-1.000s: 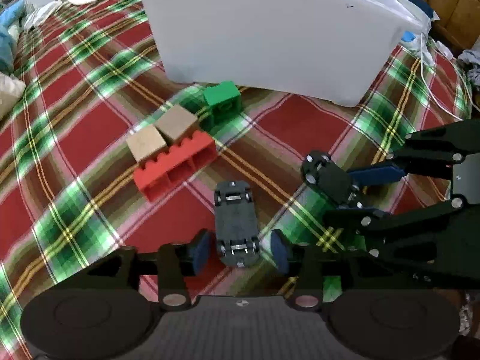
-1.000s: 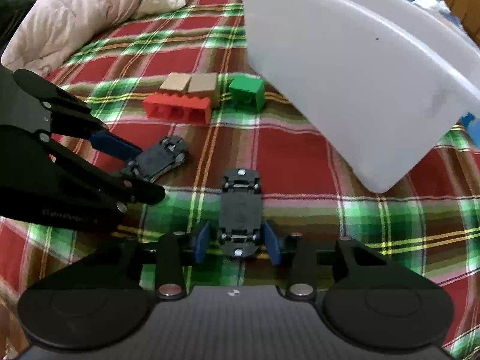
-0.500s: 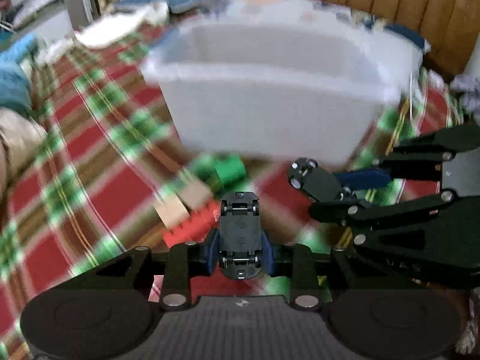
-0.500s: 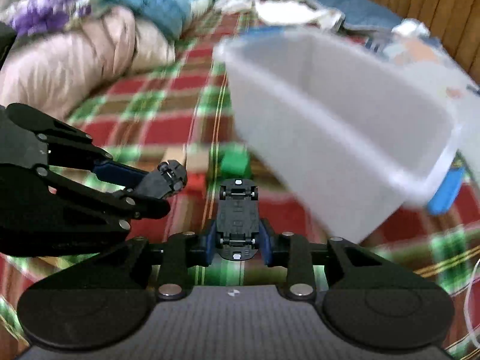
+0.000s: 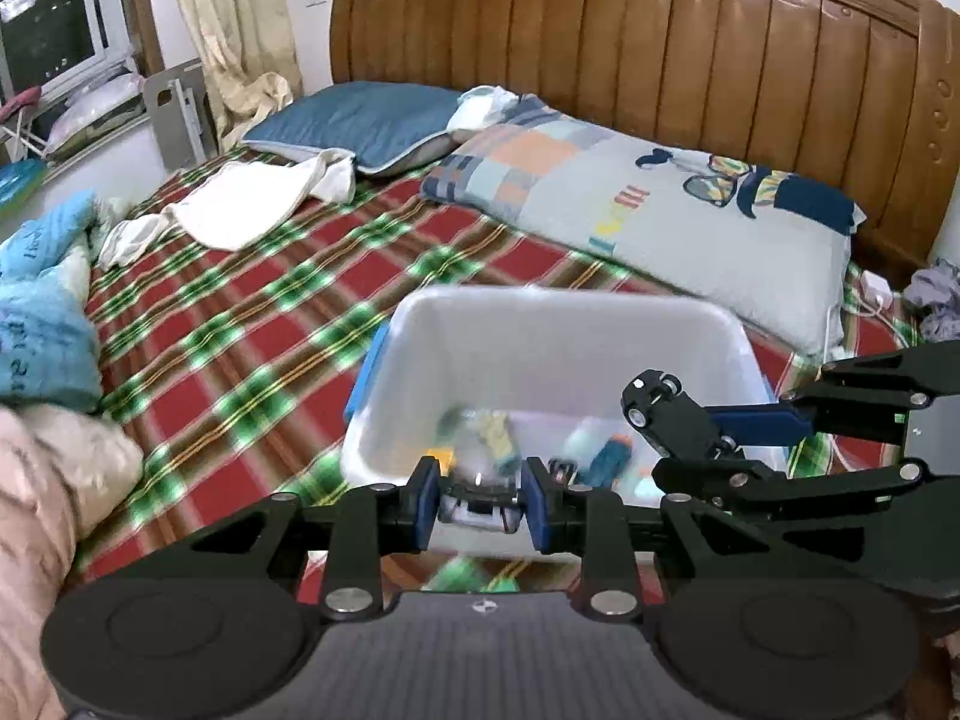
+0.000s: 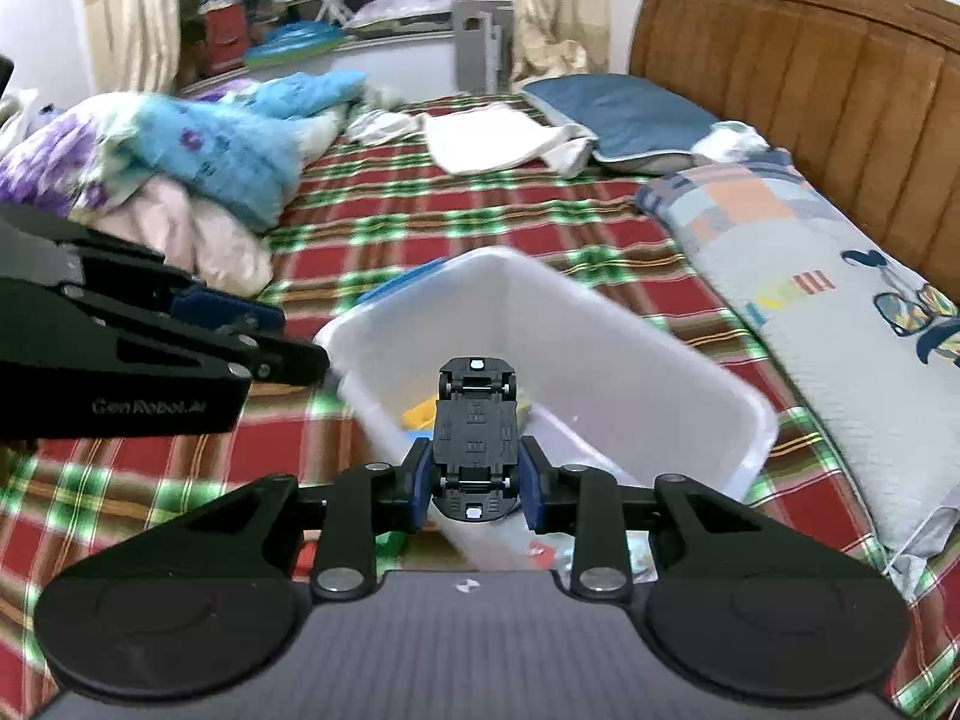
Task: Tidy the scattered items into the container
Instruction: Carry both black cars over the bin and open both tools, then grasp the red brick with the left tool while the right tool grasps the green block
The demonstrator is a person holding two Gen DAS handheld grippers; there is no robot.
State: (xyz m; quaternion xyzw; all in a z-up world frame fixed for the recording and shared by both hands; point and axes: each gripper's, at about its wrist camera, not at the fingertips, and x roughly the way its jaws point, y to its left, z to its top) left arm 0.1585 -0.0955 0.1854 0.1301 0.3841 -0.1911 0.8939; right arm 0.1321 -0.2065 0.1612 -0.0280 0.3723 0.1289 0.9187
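My left gripper (image 5: 478,501) is shut on a dark toy car (image 5: 478,504), held at the near rim of the white plastic bin (image 5: 558,324). My right gripper (image 6: 476,477) is shut on a second black toy car (image 6: 476,429), underside up, held above the bin (image 6: 630,360). In the left wrist view the right gripper (image 5: 708,438) shows on the right with its car (image 5: 666,408) over the bin. The left gripper (image 6: 288,348) shows at left in the right wrist view. Several small toys lie blurred inside the bin (image 5: 612,456).
The bin sits on a red and green plaid bedspread (image 5: 240,324). A cartoon pillow (image 5: 690,210) and a blue pillow (image 5: 360,120) lie beyond it, before a wooden headboard (image 5: 660,48). Bunched quilts (image 6: 180,150) lie on the left. A white cloth (image 5: 252,198) lies on the bed.
Both grippers closed on their toy cars, lifted them off the bedspread and carried them up to the bin. The blocks on the bedspread have dropped out of view.
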